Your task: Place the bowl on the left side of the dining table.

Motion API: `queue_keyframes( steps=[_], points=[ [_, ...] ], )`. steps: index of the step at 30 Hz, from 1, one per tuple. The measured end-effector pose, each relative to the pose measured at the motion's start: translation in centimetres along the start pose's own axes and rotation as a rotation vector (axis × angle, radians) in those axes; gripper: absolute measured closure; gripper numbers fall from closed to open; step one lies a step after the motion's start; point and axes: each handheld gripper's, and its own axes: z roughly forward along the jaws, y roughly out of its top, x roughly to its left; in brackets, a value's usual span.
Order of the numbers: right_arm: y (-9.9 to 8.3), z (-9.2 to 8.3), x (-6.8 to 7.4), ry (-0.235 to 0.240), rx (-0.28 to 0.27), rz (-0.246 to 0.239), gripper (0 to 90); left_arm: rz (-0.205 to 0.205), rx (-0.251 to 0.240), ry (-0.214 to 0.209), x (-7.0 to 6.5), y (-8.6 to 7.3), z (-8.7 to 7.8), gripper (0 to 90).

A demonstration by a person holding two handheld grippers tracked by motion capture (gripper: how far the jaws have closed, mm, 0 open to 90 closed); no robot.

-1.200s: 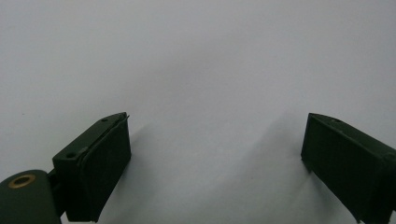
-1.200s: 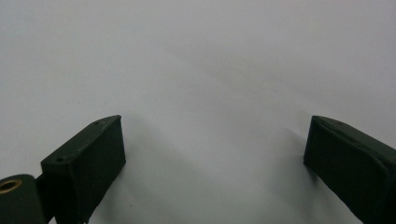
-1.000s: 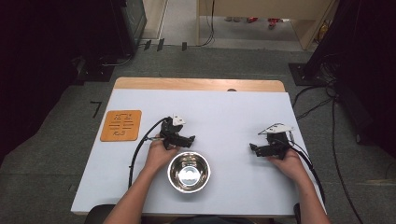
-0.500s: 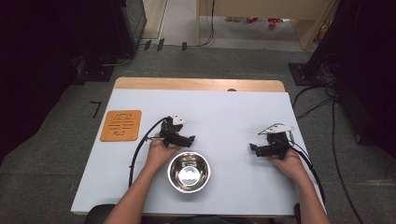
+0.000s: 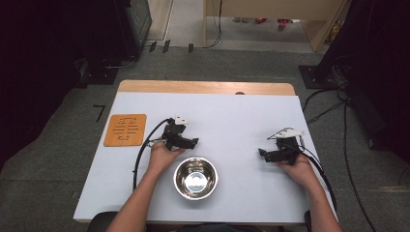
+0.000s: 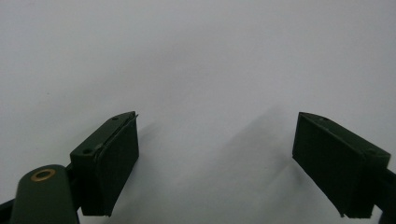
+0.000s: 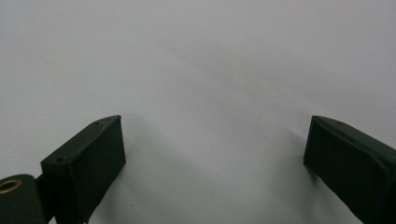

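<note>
Both grippers rested by the steel bowl point(image 5: 195, 178).
Left gripper point(image 5: 192, 142), just above it, had been closing slightly, jaws apart, empty; right gripper point(image 5: 261, 153), well right, gaped too.

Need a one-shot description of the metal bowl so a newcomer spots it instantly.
Start at the pale grey table and go to its near edge, just left of centre. There, beside the left gripper, sits a round, shiny stainless-steel bowl. It is the one reflective round thing; the orange square mat at the left is flat and matte.

Right gripper point(image 7: 212, 163), black jaws wide apart, nothing between, over bare white table point(image 7: 201, 60)
</note>
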Motion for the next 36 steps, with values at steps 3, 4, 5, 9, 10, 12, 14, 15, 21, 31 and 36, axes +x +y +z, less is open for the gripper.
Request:
queue_keyframes(
  steps=[3,4,5,9,10,12,14,15,21,31,36],
  points=[
    [0.0,0.0,0.0,-0.001,0.000,0.000,4.8,-0.009,0.005,-0.010,0.0,0.1,-0.2,15.1],
    [0.0,0.0,0.0,-0.001,0.000,0.000,4.8,-0.009,0.005,-0.010,0.0,0.1,-0.2,15.2],
    [0.0,0.0,0.0,0.000,0.000,0.000,4.8,-0.013,0.006,-0.017,0.1,0.1,-0.2,15.2],
    [0.0,0.0,0.0,-0.001,0.000,0.000,4.8,-0.026,0.014,-0.034,0.1,0.2,-0.4,15.1],
    [0.0,0.0,0.0,-0.001,0.000,0.000,4.8,-0.030,0.016,-0.033,0.1,0.3,-0.4,15.1],
    [0.0,0.0,0.0,0.000,0.000,0.000,4.8,-0.038,0.025,-0.039,0.2,0.3,-0.5,15.2],
    [0.0,0.0,0.0,-0.001,0.000,0.000,4.8,-0.040,0.035,-0.048,0.3,0.4,-0.5,16.0],
    [0.0,0.0,0.0,-0.001,0.000,0.000,4.8,-0.038,0.044,-0.045,0.2,0.4,-0.5,16.0],
    [0.0,0.0,0.0,-0.001,0.000,0.000,4.8,-0.036,0.049,-0.060,0.2,0.6,-1.2,20.8],
    [0.0,0.0,0.0,-0.001,0.000,0.000,4.8,-0.011,0.015,-0.072,-0.1,1.0,-2.2,27.1],
    [0.0,0.0,0.0,0.000,0.000,0.000,4.8,0.001,-0.023,-0.065,-0.4,1.2,-3.2,39.6]
  ],
)
